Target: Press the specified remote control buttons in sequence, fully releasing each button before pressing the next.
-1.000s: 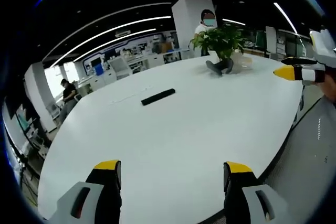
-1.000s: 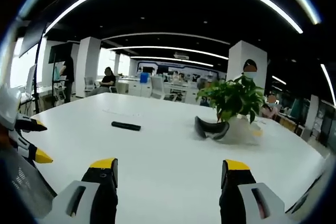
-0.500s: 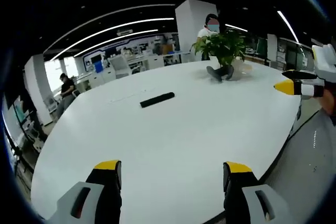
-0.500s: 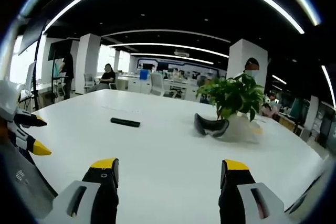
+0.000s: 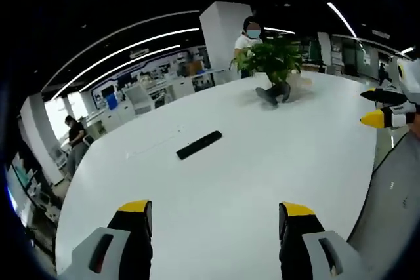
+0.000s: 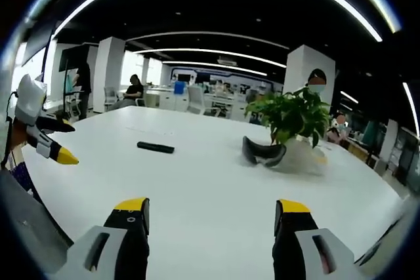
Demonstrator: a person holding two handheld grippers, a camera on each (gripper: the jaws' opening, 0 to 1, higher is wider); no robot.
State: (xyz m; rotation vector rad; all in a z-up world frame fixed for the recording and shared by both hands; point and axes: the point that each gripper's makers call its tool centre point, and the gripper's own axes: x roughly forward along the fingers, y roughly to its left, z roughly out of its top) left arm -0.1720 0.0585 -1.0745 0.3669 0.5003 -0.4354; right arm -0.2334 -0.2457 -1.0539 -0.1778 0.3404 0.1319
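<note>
A slim black remote control [image 5: 199,145] lies flat on the big white table [image 5: 249,162], well ahead of my left gripper [image 5: 215,216], whose yellow-tipped jaws stand wide apart with nothing between them. The right gripper view has the same remote [image 6: 155,147] far off to the left of centre. My right gripper [image 6: 208,209] is open and empty above the table's near part. The left gripper [image 6: 54,140] enters that view from the left, open. The right gripper [image 5: 383,107] comes into the left gripper view at the right edge, open.
A potted green plant [image 6: 293,117] stands on the far side of the table beside a dark curved headset-like object [image 6: 262,153]. People sit and stand at desks beyond the table. The table's rim [image 5: 364,204] curves close on my right.
Both cameras shifted a little. In the right gripper view the left gripper has risen and come further in from the left. The remote has not moved on the table.
</note>
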